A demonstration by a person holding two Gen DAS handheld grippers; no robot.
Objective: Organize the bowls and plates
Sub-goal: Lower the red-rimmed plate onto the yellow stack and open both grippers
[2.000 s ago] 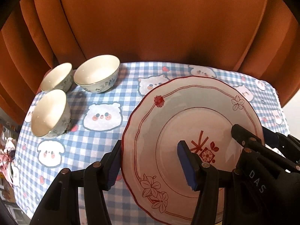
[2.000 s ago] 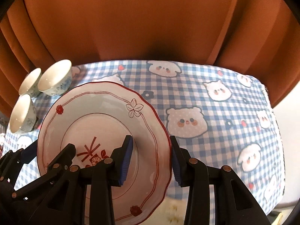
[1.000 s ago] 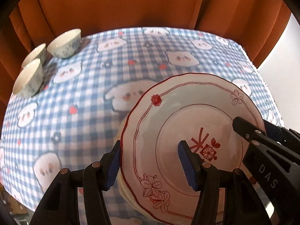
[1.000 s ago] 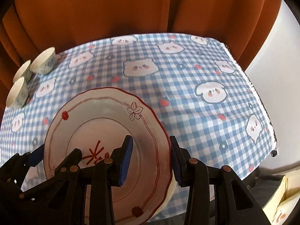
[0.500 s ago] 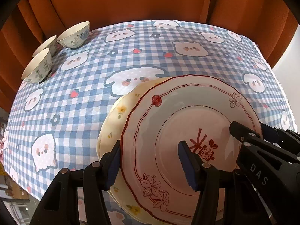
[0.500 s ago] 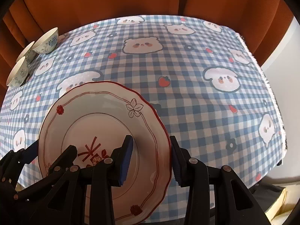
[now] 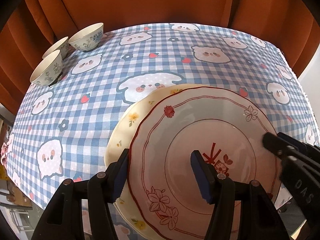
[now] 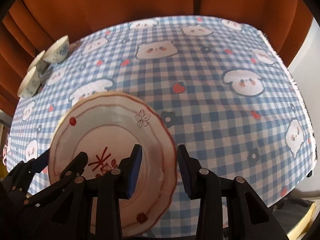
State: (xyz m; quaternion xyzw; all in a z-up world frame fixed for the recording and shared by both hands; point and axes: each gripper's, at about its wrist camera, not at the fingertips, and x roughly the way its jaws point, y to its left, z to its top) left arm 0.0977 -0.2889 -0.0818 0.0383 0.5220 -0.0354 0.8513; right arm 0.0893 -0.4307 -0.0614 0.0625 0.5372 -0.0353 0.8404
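A white plate with red rim and red flower pattern [image 7: 202, 140] is held between both grippers, just above or on a cream plate with yellow flowers [image 7: 128, 128] that lies on the checked tablecloth. My left gripper [image 7: 160, 172] is shut on the red-rimmed plate's left edge. My right gripper [image 8: 160, 166] is shut on the red-rimmed plate's [image 8: 112, 132] right edge. Three small floral bowls [image 7: 87, 37] stand at the far left; they also show in the right wrist view [image 8: 57, 50].
The blue and white checked tablecloth [image 7: 170, 60] with cartoon animals covers the table. Orange curtains [image 7: 140, 2] hang behind it. The table's right edge [image 8: 300, 92] drops off beside a white wall.
Both grippers carried the red-rimmed plate away from the bowls to the near side of the table and lowered it over the cream plate, which has come into view beneath it.
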